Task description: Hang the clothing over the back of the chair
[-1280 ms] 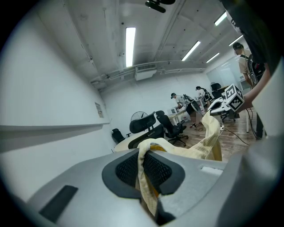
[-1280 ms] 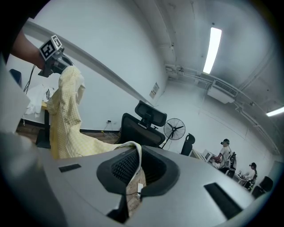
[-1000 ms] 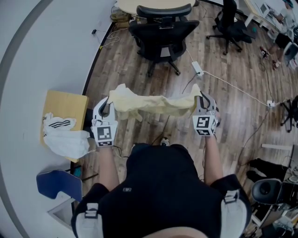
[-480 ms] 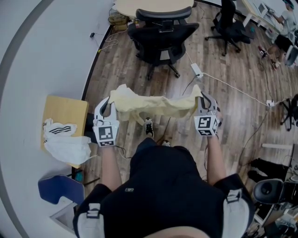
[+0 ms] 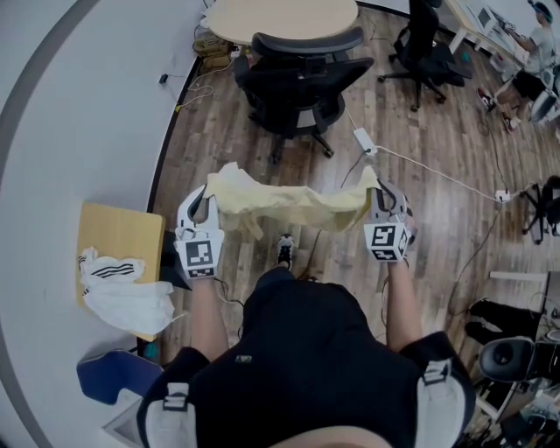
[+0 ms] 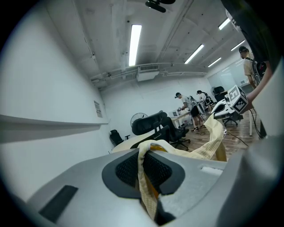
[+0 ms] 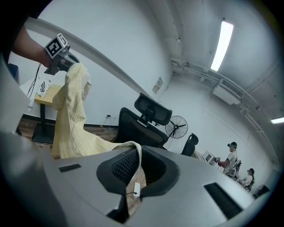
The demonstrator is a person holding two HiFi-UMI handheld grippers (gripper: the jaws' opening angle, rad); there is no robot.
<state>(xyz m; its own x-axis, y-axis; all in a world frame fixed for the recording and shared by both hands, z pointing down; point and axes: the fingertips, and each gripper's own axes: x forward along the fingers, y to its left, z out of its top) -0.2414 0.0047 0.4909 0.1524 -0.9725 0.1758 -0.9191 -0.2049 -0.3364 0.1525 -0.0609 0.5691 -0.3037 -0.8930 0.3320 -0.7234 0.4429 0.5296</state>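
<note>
A pale yellow checked garment (image 5: 289, 203) hangs stretched between my two grippers at chest height. My left gripper (image 5: 203, 203) is shut on its left end, the cloth (image 6: 146, 177) pinched between the jaws. My right gripper (image 5: 378, 194) is shut on its right end, where the fabric (image 7: 133, 177) and a small tag sit in the jaws. The black office chair (image 5: 302, 74) stands ahead of me on the wood floor, its back (image 7: 140, 124) facing me, about a step beyond the garment.
A small wooden table (image 5: 118, 241) with white clothing (image 5: 122, 284) stands at my left by the curved wall. A round table (image 5: 284, 17) lies behind the chair. A power strip (image 5: 363, 140) and cable trail across the floor at right. More chairs and people at far right.
I have stepped forward: the chair and floor have slid nearer in the head view, and the side table has dropped back. Both grippers keep the garment stretched as before.
</note>
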